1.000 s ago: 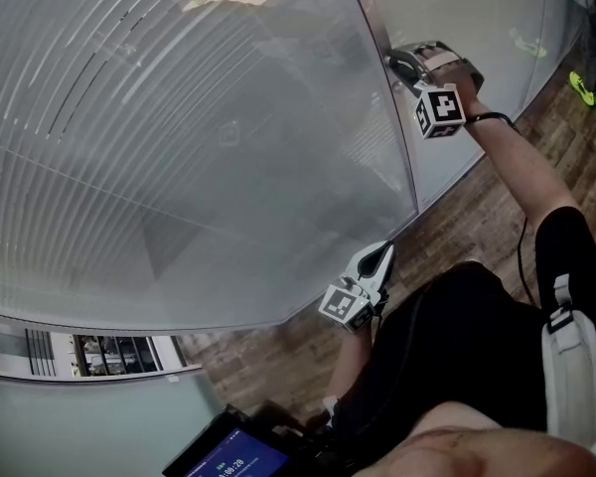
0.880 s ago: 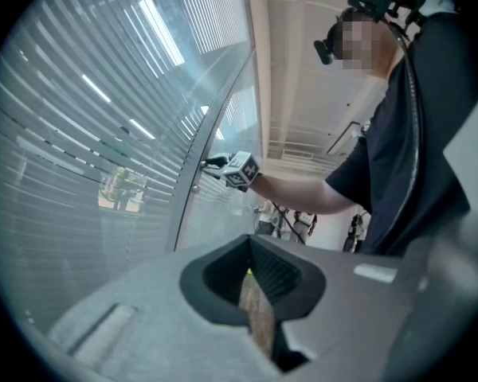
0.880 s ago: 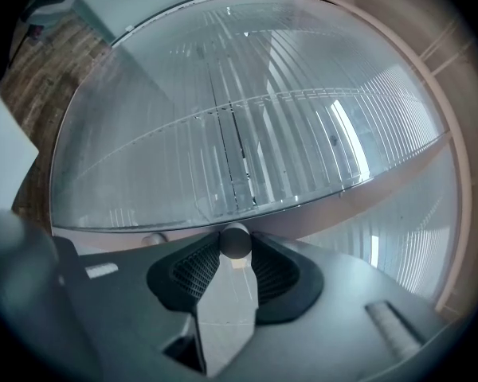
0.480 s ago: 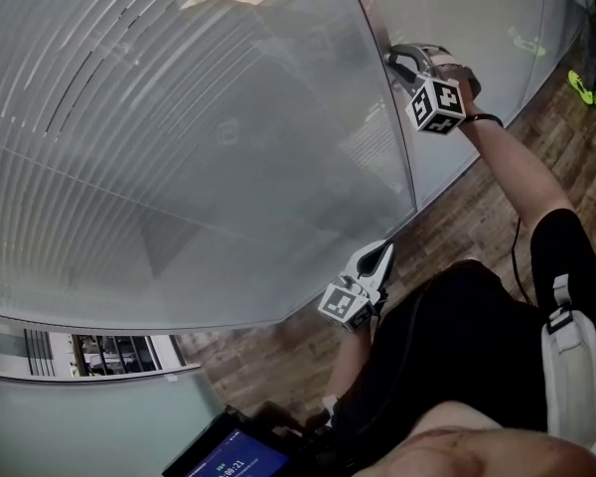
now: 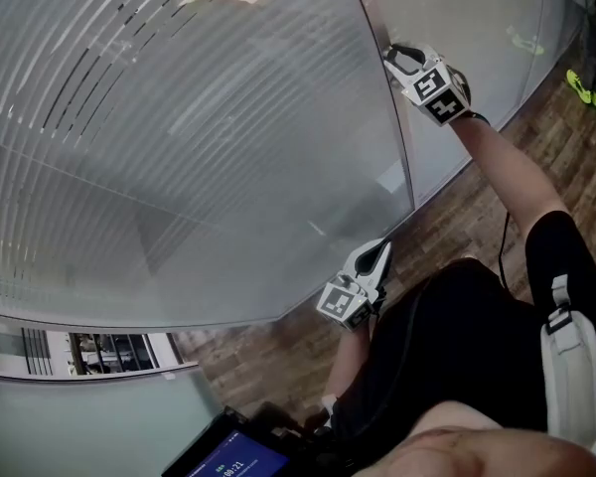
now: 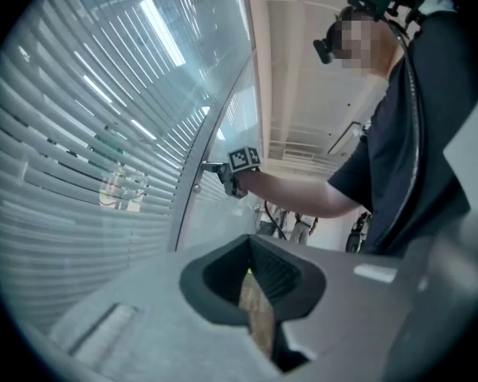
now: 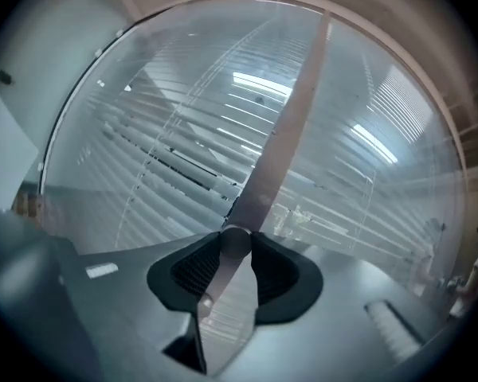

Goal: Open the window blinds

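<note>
The window blinds (image 5: pixel 179 137) are white horizontal slats behind a glass pane; thin dark gaps show between the upper left slats. A small round knob (image 7: pixel 235 241) sits on the upright metal frame post (image 5: pixel 382 97) at the pane's right edge. My right gripper (image 5: pixel 395 58) is raised to that post and is shut on the knob, which fills the space between its pads in the right gripper view. My left gripper (image 5: pixel 382 251) hangs low beside the pane's bottom corner, shut and holding nothing. The left gripper view also shows the right gripper (image 6: pixel 211 166) at the post.
A second glass pane (image 5: pixel 477 28) continues to the right of the post. Wood floor (image 5: pixel 477 207) runs along the base of the glass. A screen (image 5: pixel 228 455) sits at the bottom edge, and yellow-green shoes (image 5: pixel 581 87) stand far right.
My right gripper has rolled about the knob, so its marker cube now faces a different way. More dark gaps show between the upper slats. The left gripper has stayed put.
</note>
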Tool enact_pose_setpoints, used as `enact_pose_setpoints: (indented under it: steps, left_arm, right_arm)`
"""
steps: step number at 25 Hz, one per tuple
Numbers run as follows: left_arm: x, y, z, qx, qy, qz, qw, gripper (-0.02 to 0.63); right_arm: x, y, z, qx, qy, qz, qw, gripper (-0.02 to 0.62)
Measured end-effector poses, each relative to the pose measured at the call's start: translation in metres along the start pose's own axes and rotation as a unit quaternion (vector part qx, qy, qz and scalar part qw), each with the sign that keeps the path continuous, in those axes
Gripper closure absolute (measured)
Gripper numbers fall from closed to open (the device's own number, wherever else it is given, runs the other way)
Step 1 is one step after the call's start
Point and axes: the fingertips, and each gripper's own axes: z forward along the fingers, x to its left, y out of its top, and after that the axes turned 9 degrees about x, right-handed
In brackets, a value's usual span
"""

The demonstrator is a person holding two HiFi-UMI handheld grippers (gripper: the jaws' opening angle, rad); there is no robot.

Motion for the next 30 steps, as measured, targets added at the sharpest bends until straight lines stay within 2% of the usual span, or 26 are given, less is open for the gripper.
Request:
enact_pose_setpoints:
  steps: [3,8,17,22,30]
  left_arm:
    - [-0.002,0.005,0.001,-0.001,0.000,-0.004,1.0000,0.604]
    - [0.000,-0.002,0.000,0.000,-0.005,0.002,1.0000,0.604]
    - [-0.001,-0.005,0.001,0.004,-0.009,0.001,1.0000,0.604]
    - [-0.001,-0.006,0.000,0.000,-0.010,0.003,0.9999,0.604]
    - [-0.003,-0.006,0.000,0.006,-0.009,0.000,0.9999,0.604]
  right_arm:
    - [-0.002,-0.002,0.000,-0.007,0.021,0.085,0.996,0.471]
    - [-0.005,-0.009,0.006,-0.013,0.041,0.158,0.986,0.471]
    - [-0.007,-0.006,0.003,-0.030,0.087,0.297,0.950,0.469]
    - [-0.006,-0.005,0.003,-0.034,0.097,0.329,0.939,0.469]
    - [-0.008,-0.006,0.002,-0.034,0.093,0.325,0.940,0.469]
